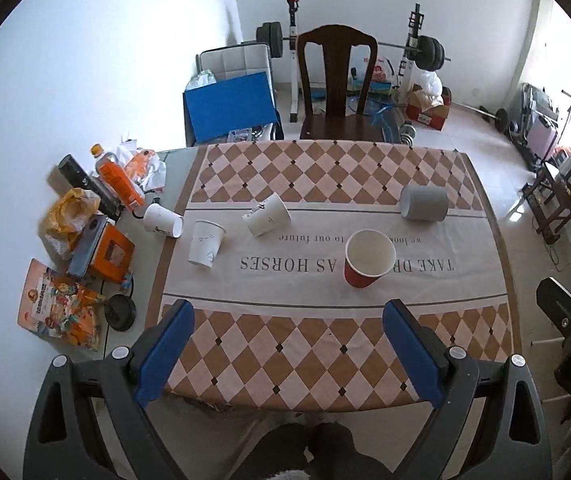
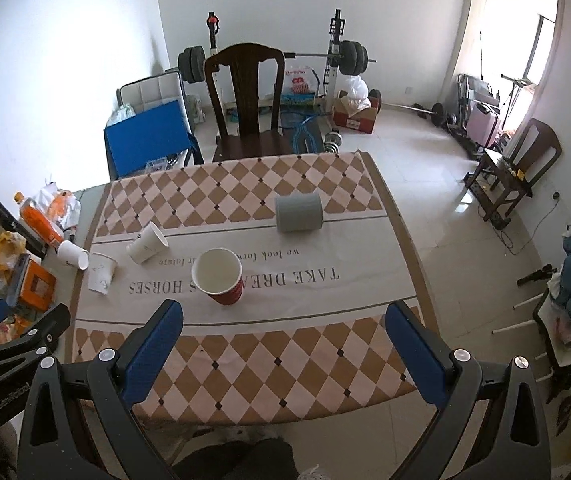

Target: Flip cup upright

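A red paper cup stands upright, mouth up, on the checkered tablecloth. A grey cup lies on its side farther back. One white cup stands upright. Two white cups lie on their sides: one mid-table, one at the left. My left gripper and right gripper are both open and empty, above the table's near edge, well short of the cups.
Clutter sits on the table's left: an orange bottle, an orange box, snack bags. A dark wooden chair stands behind the far edge. Weights and a blue box lie beyond.
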`<state>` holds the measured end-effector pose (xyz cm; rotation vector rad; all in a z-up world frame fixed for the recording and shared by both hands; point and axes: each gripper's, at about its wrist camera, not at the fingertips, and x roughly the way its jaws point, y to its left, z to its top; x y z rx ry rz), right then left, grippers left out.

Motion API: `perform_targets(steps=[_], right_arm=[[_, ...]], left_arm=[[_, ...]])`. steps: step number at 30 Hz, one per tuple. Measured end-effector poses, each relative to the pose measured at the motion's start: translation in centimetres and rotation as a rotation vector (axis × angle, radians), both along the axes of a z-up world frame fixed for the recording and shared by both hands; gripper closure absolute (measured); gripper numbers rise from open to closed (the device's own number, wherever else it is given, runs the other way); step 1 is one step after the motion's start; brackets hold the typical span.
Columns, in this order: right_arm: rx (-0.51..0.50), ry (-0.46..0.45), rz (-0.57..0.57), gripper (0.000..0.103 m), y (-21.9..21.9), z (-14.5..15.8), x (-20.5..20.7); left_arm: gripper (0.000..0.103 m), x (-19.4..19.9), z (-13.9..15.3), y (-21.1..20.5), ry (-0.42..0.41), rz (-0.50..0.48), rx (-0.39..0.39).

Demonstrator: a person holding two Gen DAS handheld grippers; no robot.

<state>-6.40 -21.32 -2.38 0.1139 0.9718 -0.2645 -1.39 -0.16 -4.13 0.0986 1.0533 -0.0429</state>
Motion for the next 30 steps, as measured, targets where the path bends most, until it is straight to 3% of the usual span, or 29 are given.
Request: perform_targets(steps=[9,30], right_arm=[[-0.009,-0.011,0.014,0.001,0.8,2.0,-1.0],[0.006,-0.008,0.043,0.001,1.0,2.8,-2.0]], left_arm=[[0.007,-1.3,1.3,0.7,-0.027,0.023,-0.002],[0.007,-1.9,1.8,0.5,-0.039,0.039,0.007]])
